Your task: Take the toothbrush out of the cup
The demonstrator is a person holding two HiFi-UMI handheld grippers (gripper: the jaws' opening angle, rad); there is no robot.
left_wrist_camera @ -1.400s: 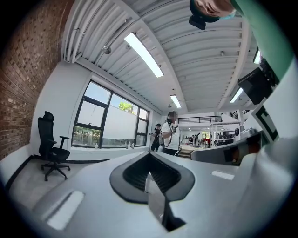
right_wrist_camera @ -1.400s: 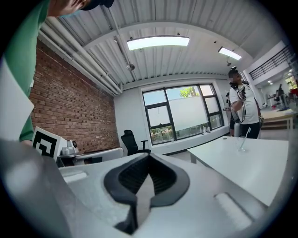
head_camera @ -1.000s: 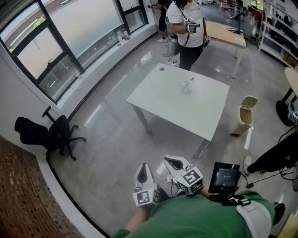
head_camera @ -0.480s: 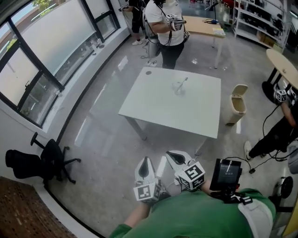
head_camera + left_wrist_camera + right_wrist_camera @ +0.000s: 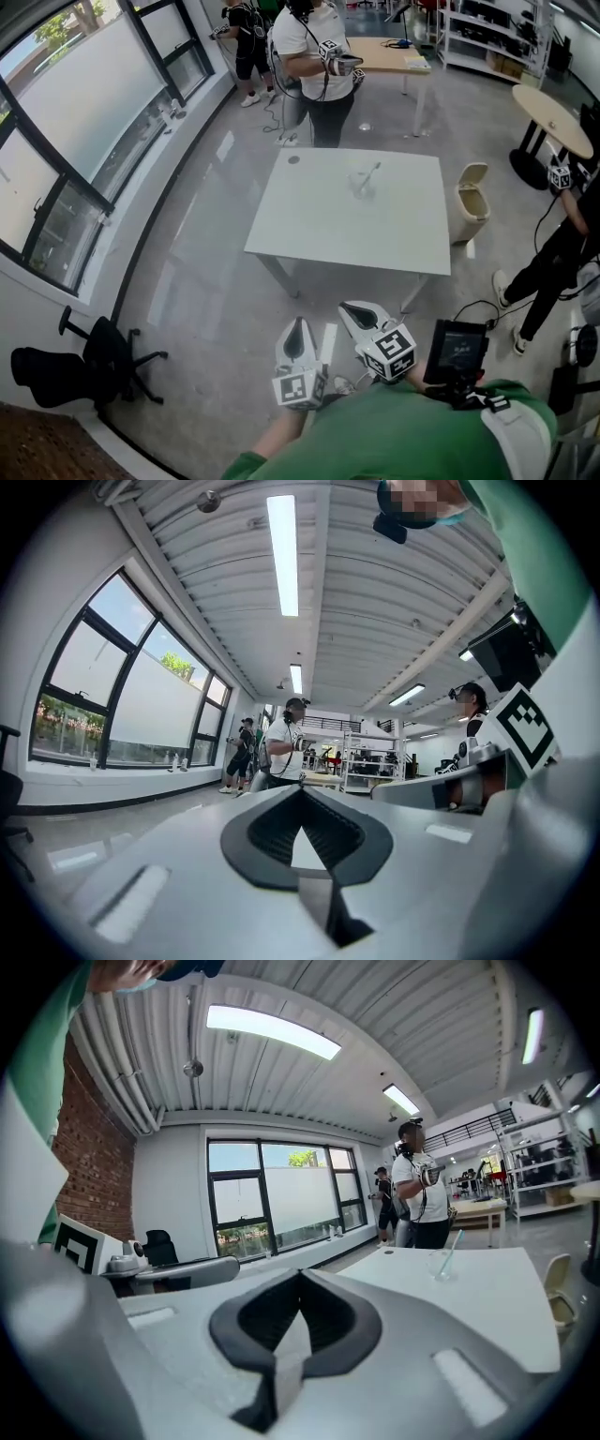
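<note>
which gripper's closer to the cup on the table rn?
Right, slightly. The right gripper sits almost straight below the cup in the head view, short of the table; the left gripper is beside it, further left and back.

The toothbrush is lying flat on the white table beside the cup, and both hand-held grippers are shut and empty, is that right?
Not quite. The toothbrush stands leaning inside the cup, not flat beside it, as the right gripper view shows. The cup is on the white table, and the left hand-held gripper and right hand-held gripper are shut and empty.
</note>
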